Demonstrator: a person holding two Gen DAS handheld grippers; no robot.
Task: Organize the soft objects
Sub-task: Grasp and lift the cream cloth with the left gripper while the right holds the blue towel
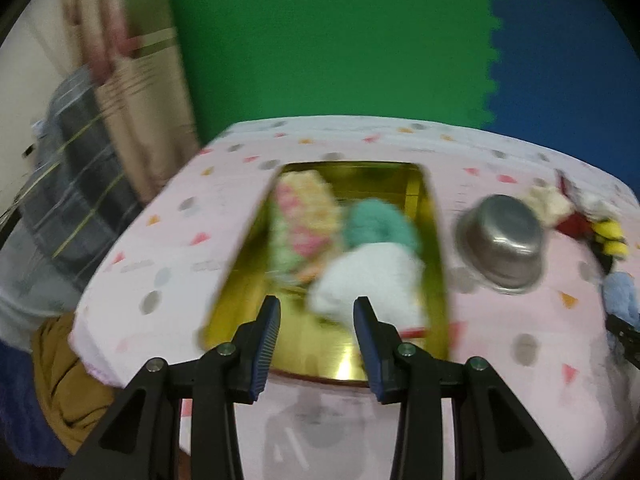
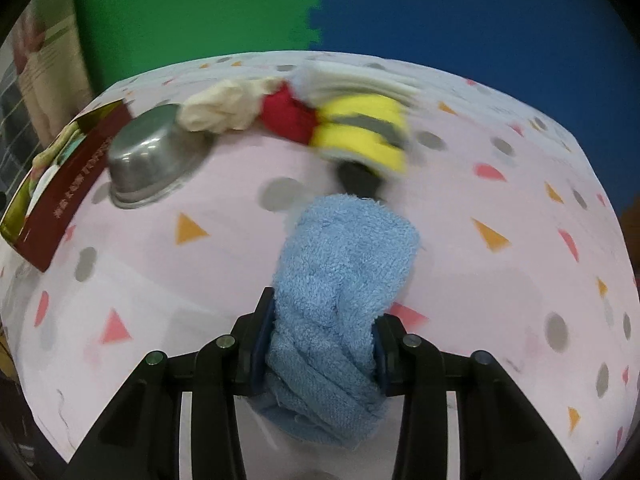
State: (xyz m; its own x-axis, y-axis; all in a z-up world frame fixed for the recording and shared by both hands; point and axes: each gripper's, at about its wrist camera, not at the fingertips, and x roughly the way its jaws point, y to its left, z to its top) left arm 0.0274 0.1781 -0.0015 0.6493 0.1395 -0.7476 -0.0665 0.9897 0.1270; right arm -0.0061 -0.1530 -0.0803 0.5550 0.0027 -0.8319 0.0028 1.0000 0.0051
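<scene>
Right gripper clamps blue towel; left gripper spread, empty; gold tin holds three soft items; pile upper centre remains.

Left gripper is spread wide over the tray's near end, bare gold floor under it; a white bundle blocks just ahead. Upturned steel bowl sits right of the tray. Right gripper is jammed with the blue towel; cloth pile ahead, open tablecloth either side.
</scene>
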